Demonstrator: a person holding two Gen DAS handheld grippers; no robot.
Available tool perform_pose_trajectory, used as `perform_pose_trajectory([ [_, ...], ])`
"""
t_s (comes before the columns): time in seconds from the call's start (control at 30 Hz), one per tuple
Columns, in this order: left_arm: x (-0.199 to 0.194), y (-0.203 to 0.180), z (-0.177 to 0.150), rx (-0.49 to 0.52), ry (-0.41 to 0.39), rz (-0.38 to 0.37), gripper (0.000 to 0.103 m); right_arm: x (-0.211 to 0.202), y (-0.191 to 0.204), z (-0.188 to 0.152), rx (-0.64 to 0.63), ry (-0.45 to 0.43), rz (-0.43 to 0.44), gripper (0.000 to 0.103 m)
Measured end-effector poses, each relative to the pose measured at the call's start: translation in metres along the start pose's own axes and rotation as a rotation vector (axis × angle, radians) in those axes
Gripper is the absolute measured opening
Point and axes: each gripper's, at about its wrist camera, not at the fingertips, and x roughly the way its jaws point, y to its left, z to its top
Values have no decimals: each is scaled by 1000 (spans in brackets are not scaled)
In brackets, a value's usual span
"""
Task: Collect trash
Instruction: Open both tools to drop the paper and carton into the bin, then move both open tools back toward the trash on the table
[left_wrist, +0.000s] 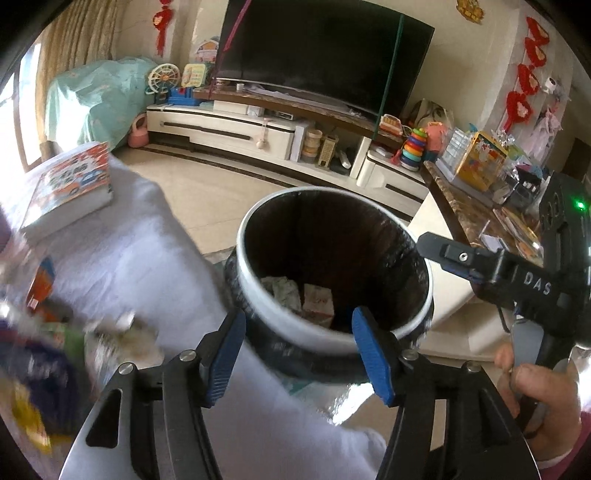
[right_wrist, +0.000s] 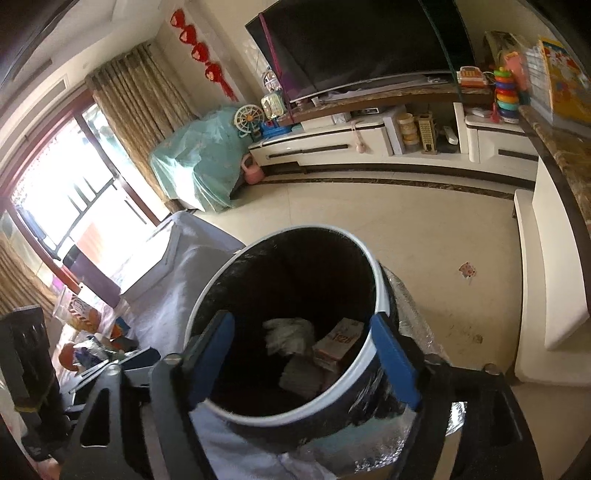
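Observation:
A round bin (left_wrist: 246, 258) with a white rim and a black liner stands beside a cloth-covered table. Inside lie a crumpled tissue (left_wrist: 282, 291) and a small carton (left_wrist: 318, 301). My left gripper (left_wrist: 300, 325) hangs open over the near rim with nothing between its blue pads. One finger (left_wrist: 439, 247) of the right gripper reaches in over the bin's right edge, and a hand (left_wrist: 535, 391) grips its handle. In the right wrist view my right gripper (right_wrist: 301, 325) is open above the bin (right_wrist: 380, 288). Below it lie the tissue (right_wrist: 288, 334) and the carton (right_wrist: 338, 341).
The white cloth on the table (left_wrist: 147, 258) carries a thick book (left_wrist: 70, 188) and several blurred wrappers and scraps (left_wrist: 48, 288) at the left. A marble-topped counter (left_wrist: 472, 218) crowded with boxes stands to the right. Tiled floor (right_wrist: 369, 221) runs to the TV stand (right_wrist: 332, 147).

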Motion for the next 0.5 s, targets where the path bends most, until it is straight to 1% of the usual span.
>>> perform_pose_trajectory([
  [0.03,-6,3,-7,-3,-5,8,62,-1,2,-4,2,1,3,90],
  [0.07,-10,5,-13,-6,-7,16,64,-3,5,-9,4,1,7,92],
  [0.33,-59,32,-68,-78,-31,42,64,-7,33,-48,1,21,38,92],
  [0.5,-88,52,-95,-115,-37,67,64,-8,52,-67,-5,32,75,92],
])
